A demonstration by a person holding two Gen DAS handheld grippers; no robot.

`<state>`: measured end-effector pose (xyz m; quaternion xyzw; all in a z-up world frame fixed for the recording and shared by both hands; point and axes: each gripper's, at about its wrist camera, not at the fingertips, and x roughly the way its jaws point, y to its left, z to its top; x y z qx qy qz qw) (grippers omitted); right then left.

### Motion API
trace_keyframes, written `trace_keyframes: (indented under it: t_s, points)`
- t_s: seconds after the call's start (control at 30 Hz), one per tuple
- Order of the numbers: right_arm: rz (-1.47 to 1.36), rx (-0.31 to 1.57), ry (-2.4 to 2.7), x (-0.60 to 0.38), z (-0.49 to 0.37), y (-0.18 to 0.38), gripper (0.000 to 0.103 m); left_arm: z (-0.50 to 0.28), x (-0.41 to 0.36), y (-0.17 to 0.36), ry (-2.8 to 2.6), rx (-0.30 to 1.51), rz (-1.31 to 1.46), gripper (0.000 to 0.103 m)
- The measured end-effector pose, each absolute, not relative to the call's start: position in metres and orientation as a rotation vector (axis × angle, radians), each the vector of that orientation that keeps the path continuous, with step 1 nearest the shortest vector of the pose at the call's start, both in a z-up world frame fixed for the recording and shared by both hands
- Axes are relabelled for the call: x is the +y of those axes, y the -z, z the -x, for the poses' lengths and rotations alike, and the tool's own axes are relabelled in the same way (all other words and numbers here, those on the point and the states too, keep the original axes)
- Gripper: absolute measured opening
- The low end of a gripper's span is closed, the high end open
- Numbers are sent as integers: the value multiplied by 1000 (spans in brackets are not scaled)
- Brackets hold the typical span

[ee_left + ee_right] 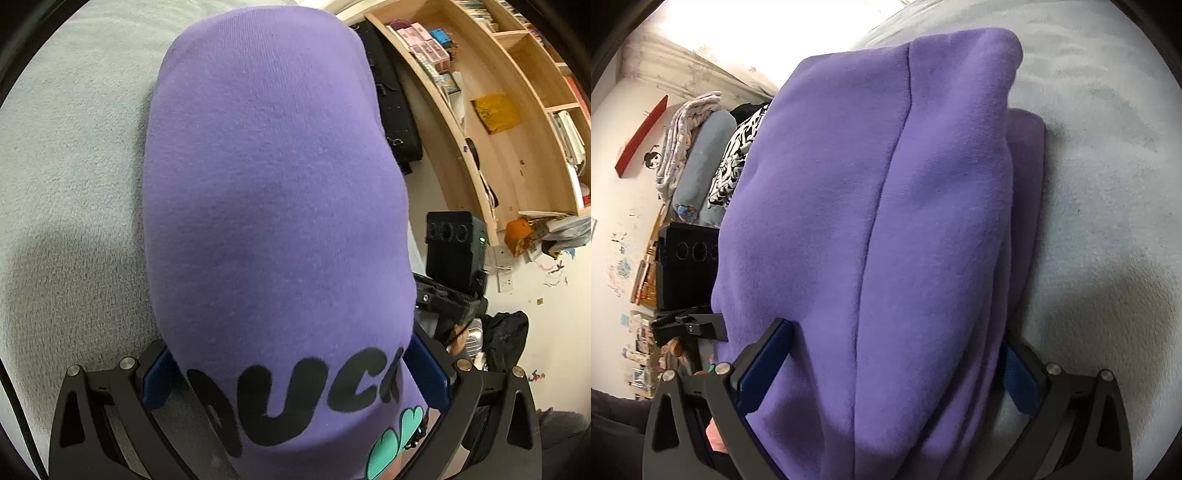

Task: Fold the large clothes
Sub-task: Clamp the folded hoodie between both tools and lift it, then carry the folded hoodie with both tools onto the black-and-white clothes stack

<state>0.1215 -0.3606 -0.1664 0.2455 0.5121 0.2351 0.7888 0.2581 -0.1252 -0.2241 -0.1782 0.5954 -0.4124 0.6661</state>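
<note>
**Both grippers clamped on a thick purple bundle over the bed**

The blue-padded fingers of the left gripper press in from both sides of a folded purple fleece sweatshirt with black lettering and a teal print at its near end. The right gripper does the same: its fingers are spread wide, yet the cloth fills the whole gap, so both pairs stand clamped on the garment rather than loose around it.

The sweatshirt lies, or is held just above, a pale grey-blue plush blanket that covers the bed. From the right wrist view a long seam runs away from the camera, and a lower layer of the same cloth shows at the right edge against the blanket.

By its look the garment is soft, thick and bulky, moderately heavy for clothing and not slippery; it should sag wherever it is unsupported. A hold across all the stacked layers near an edge, as now, seems the safest, since a pinch on the top layer alone would likely let the fold fall open.

To the far right stands a light wooden open shelf unit; its compartments hold books, small pink boxes and a yellow bag. Left of the bed in the right wrist view, rolled and folded textiles are stacked.
</note>
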Motion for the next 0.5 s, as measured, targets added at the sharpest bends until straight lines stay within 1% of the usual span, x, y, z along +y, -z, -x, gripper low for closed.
trace_keyframes:
  t_s: [0.07, 0.17, 0.23, 0.27, 0.33, 0.43, 0.5]
  points:
    - [-500, 1097, -499, -359, -119, 163, 100, -257, -130, 220, 911, 1346, 381, 103]
    - [-475, 1079, -494, -355, -116, 153, 91, -253, -147, 208, 889, 1312, 303, 103]
    - [-434, 1054, -491, -350, -111, 143, 80, -248, -157, 199, 881, 1292, 233, 103]
    - [-417, 1043, -488, -349, -108, 139, 78, -246, -161, 194, 878, 1282, 199, 103]
    - [-385, 1024, -482, -345, -105, 129, 70, -243, -166, 185, 876, 1263, 145, 103]
    - [-370, 1000, -471, -342, -101, 117, 64, -239, -171, 168, 870, 1228, 98, 102]
    - [-379, 991, -469, -341, -98, 111, 63, -238, -171, 155, 869, 1203, 80, 101]
